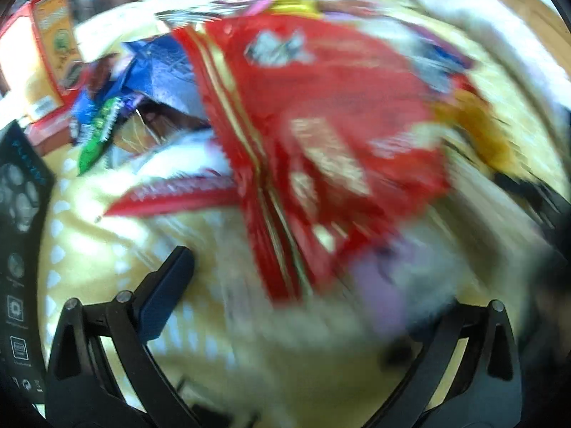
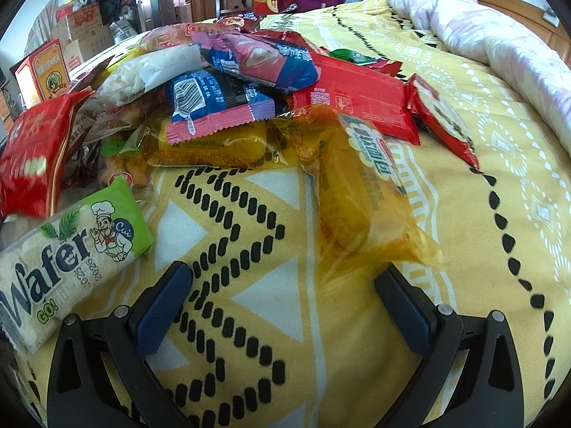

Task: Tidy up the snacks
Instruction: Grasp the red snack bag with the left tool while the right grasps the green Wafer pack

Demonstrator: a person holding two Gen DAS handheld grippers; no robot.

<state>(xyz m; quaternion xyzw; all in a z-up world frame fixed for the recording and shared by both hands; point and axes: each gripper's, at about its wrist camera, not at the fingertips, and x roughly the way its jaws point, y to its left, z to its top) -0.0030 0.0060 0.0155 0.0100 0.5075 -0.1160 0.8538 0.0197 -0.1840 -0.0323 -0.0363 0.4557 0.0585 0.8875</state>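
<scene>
Right gripper (image 2: 282, 285) spread wide, empty, over yellow bedspread (image 2: 464, 214); orange cake packet (image 2: 360, 192) at one o'clock, long axis eleven-to-five, corner touching right finger; left gripper (image 1: 285, 285) blurred, apparently parted.

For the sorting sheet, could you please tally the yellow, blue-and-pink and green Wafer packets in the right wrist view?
Yellow packets: 2
Blue-and-pink packets: 2
Green Wafer packet: 1
Total: 5
</scene>
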